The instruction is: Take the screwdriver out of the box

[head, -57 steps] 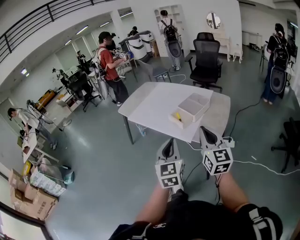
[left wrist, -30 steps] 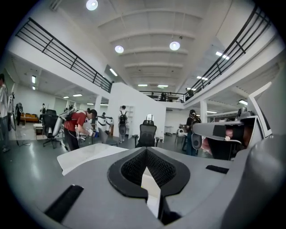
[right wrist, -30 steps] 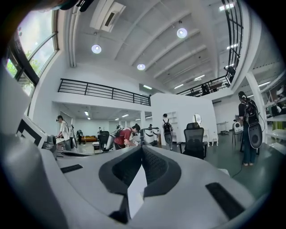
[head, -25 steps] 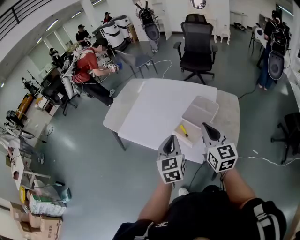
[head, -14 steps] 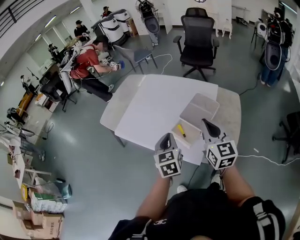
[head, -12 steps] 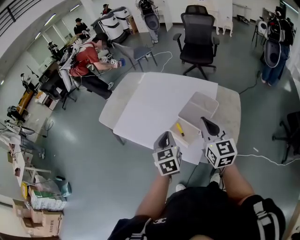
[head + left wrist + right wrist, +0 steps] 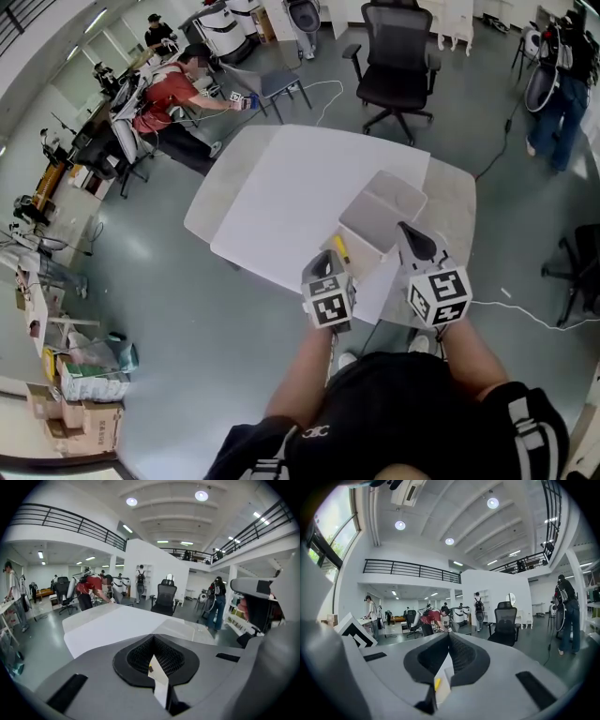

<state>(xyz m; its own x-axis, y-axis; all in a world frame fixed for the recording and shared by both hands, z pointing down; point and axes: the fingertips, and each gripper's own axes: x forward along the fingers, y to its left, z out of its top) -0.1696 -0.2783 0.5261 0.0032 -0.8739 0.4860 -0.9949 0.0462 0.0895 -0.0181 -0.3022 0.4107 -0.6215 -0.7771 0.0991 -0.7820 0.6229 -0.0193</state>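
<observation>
Both grippers had come closer to the desk (image 7: 291,187) than a moment before, and the box (image 7: 380,214) now lay directly in front of them instead of well ahead. The left gripper (image 7: 325,265) had also gone lower, so that its tip stood over the near edge of the desk, just beside the near left part of the box. The right gripper (image 7: 411,234) reached over the near right side of the box.

Each gripper had its jaws closed together with nothing between them. The left gripper view showed the two pads meeting at the tip, and the right gripper view showed the same. I judge that they were kept closed because this was only the approach and no grasp had begun.

The box sat near the near right corner of the desk, probably so that it could be reached without leaning far. The screwdriver (image 7: 341,248) was inside it, in the near left part, untouched. Only its yellow handle was clear. Its long axis ran roughly from the near edge of the desk toward the far edge, a little slanted. Which end carried the blade I cannot tell, as it was too small. In the right gripper view the yellow handle showed through the gap below the closed tips.
</observation>
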